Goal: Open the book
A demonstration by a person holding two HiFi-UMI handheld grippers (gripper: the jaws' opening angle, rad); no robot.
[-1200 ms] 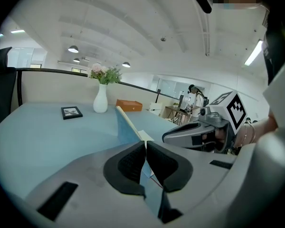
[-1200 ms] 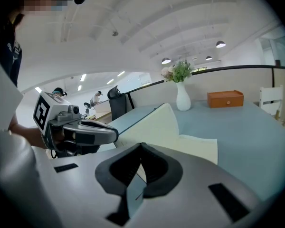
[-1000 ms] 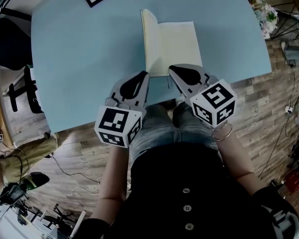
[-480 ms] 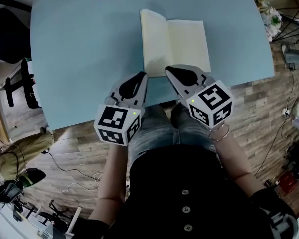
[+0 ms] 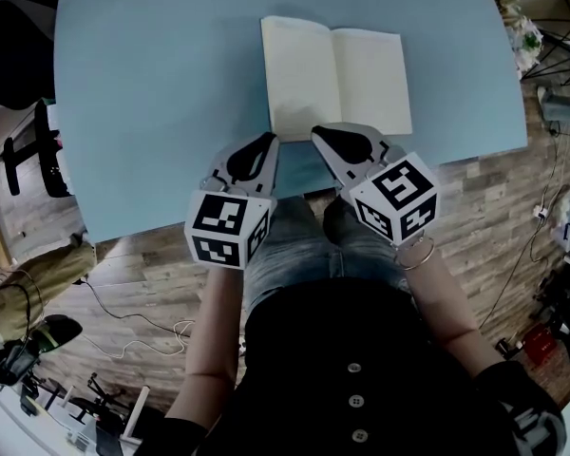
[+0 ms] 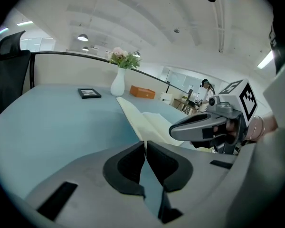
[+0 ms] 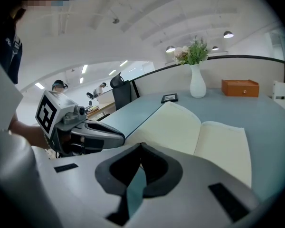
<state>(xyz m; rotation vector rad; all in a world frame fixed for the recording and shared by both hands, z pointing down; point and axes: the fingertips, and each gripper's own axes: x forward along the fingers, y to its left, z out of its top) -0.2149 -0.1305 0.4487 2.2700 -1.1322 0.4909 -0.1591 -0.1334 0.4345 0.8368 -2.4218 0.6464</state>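
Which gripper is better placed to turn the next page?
Right, probably: the right gripper reaches over the near edge of the cream open book; the left gripper sits at its left corner.

The book [image 5: 337, 76] you were working on lay open and flat on the blue table [image 5: 152, 93], face up, towards the table's near side and a little right of its middle. Both pages showed cream and blank (no print or ruling could be made out). The left page [image 5: 299, 72] and the right page [image 5: 372, 79] met at a gutter that ran straight away from you. Seen from your right gripper view, the left page bowed up gently beside the gutter, while the right page lay flatter against the table.
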